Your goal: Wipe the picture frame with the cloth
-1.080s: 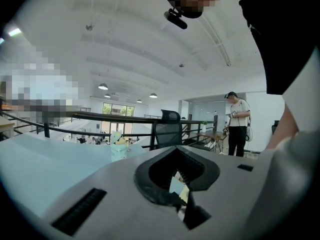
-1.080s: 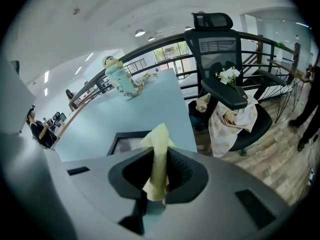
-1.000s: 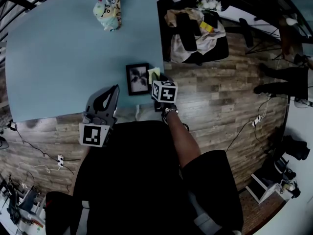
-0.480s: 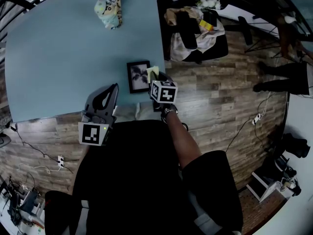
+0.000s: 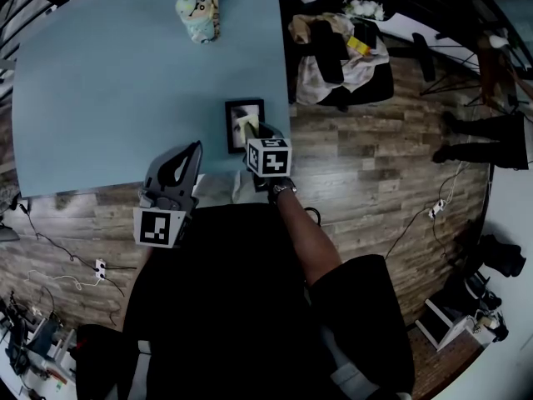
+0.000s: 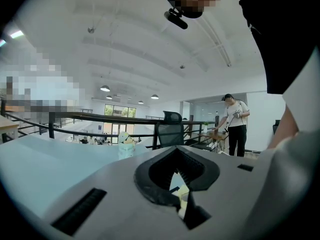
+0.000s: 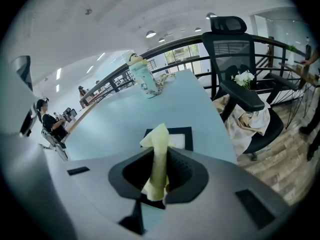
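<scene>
Picture frame, a black rectangle, lies flat near the right edge of the smooth pale-blue table, just above the centre of the head view. Wood-plank floor borders the table. Lower left, the left gripper has its jaws together and empty. A plush toy stands at upper centre. The right gripper pinches the limp yellow cloth over the frame. A cluttered black office chair stands at upper right.
</scene>
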`<state>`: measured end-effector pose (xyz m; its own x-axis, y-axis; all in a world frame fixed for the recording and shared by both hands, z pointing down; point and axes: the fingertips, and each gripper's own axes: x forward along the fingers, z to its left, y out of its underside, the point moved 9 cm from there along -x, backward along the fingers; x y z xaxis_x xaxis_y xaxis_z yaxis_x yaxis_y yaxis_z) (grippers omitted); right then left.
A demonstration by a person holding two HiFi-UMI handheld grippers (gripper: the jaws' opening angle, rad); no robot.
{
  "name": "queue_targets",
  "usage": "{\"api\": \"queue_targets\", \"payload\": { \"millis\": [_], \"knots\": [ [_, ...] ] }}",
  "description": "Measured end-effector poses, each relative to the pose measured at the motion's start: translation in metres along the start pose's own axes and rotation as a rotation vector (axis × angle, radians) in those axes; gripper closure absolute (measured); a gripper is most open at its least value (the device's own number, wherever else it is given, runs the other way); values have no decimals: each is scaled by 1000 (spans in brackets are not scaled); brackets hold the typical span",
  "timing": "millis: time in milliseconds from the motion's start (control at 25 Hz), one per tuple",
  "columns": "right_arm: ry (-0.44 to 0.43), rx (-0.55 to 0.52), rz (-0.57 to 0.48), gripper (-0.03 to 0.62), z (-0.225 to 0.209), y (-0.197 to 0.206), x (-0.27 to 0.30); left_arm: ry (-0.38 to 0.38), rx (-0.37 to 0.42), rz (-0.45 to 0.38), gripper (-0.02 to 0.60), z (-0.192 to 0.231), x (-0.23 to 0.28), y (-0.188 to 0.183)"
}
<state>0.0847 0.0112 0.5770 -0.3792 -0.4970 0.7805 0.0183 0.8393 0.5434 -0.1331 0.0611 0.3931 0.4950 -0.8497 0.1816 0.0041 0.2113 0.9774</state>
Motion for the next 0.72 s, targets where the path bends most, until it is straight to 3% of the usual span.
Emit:
{"api": "queue_targets", "payload": {
  "millis": [720],
  "knots": [
    [-84,-76,67,536,43,17,23,-96,-10,11,584,10,-35,9]
  ]
}}
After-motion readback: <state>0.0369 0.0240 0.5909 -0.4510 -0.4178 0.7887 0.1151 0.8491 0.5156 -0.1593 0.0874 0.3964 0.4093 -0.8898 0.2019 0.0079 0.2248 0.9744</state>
